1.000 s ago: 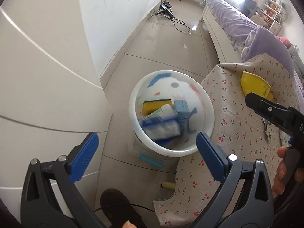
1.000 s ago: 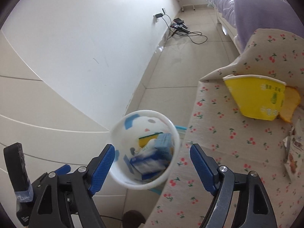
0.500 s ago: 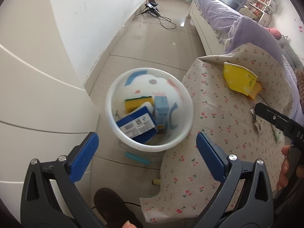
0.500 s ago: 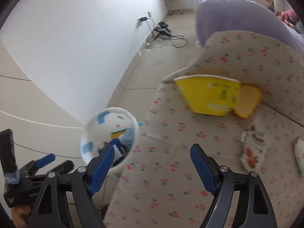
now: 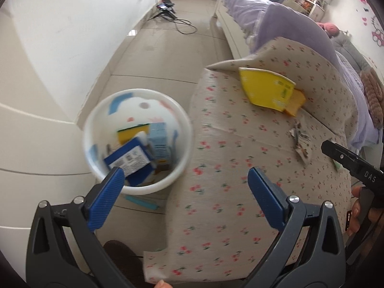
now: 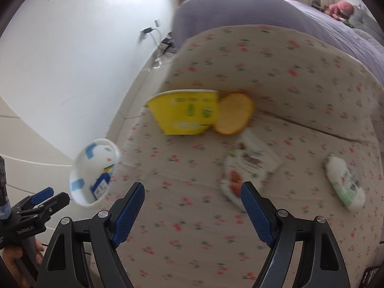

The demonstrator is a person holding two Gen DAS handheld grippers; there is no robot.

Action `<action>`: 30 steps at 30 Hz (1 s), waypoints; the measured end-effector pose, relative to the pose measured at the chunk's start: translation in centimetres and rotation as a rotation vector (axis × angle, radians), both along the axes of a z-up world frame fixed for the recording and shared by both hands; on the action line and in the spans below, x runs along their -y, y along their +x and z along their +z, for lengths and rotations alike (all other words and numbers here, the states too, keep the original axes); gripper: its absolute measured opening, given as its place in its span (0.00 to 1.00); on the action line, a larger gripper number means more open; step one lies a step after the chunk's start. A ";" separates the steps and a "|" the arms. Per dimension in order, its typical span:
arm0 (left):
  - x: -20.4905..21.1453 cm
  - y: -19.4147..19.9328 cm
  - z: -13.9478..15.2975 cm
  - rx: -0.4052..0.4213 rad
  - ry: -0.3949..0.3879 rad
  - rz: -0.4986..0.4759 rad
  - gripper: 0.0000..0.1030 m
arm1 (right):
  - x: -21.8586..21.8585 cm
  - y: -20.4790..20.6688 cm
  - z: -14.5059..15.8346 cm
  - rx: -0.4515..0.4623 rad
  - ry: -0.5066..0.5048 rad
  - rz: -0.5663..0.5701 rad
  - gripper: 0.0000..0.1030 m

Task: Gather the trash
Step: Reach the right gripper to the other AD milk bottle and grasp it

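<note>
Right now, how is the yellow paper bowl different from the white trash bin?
The yellow paper bowl lies tipped on its side on the flowery bed cover; the white trash bin stands upright on the floor. The bowl looks smaller and its opening faces away, while the bin holds boxes. Both are round, open containers.

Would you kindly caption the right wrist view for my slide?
Open right gripper above cloth strewn with a yellow cup and wrappers; bin at left.

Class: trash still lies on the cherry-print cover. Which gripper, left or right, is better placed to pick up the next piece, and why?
Probably the right. The right gripper is open and empty over the cover, with the snack wrapper just ahead of its fingertips. The left gripper, also open, hangs at the cover's edge beside the white bin, farther from the litter.
</note>
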State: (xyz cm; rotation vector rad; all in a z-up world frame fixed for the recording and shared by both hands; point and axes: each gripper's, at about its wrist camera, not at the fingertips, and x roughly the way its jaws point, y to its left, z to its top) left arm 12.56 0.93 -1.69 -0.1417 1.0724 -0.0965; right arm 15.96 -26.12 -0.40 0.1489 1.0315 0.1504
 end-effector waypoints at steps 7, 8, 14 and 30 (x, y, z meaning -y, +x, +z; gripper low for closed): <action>5.4 0.8 -0.3 0.006 0.003 -0.074 0.99 | 5.0 -1.3 -0.5 -0.002 -0.019 -0.053 0.81; 6.1 0.9 -0.3 0.008 0.004 -0.084 0.99 | 5.8 -1.4 -0.6 -0.005 -0.021 -0.063 0.81; 10.7 1.3 -0.3 0.063 -0.017 -0.136 0.99 | 10.8 -1.8 -1.2 -0.027 -0.035 -0.142 0.81; 22.1 2.8 -2.7 0.135 0.160 -0.406 0.99 | 18.2 -0.6 -3.9 -0.080 -0.212 -0.244 0.81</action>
